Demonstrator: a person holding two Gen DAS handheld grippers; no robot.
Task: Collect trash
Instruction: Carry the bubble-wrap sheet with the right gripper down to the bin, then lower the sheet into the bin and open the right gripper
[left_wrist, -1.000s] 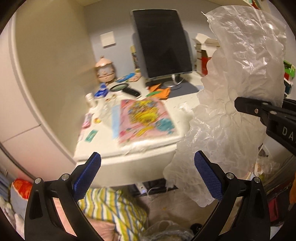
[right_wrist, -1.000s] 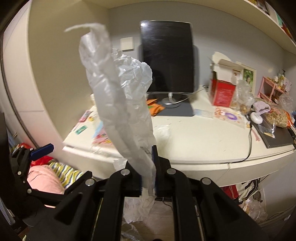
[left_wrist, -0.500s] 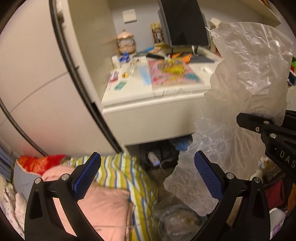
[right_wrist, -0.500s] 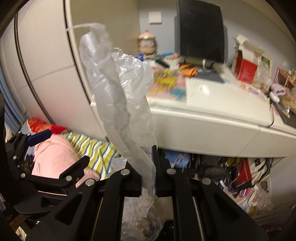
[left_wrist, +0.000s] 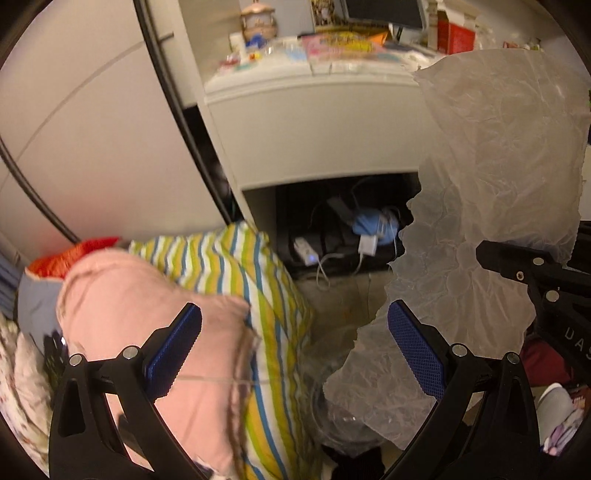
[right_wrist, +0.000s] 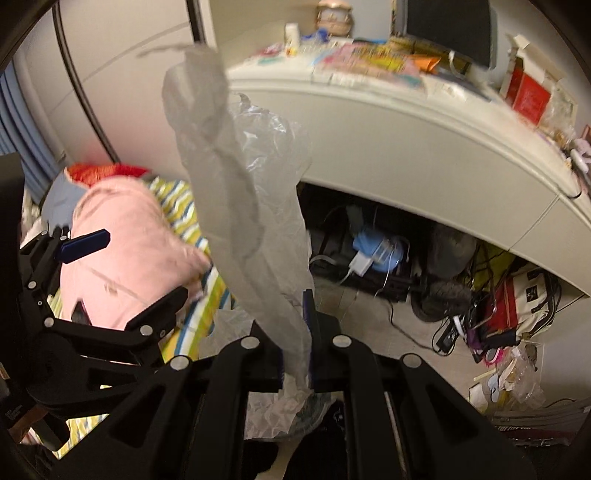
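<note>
**Plastic wrapper pinched above the clutter under the desk**

Cluttered and white, the desk (right_wrist: 406, 122) fills the background, with chargers and cables in the dark space beneath it. To the left a pink cushion (left_wrist: 147, 314) lies on a striped blanket (left_wrist: 266, 295). The right gripper (right_wrist: 295, 343) has its jaws nearly together, pinching a crumpled translucent plastic wrapper (right_wrist: 240, 184) that stands up out of them. The left gripper (left_wrist: 291, 350) is spread wide with nothing between its blue pads; the wrapper hangs just beside its right pad.
</note>
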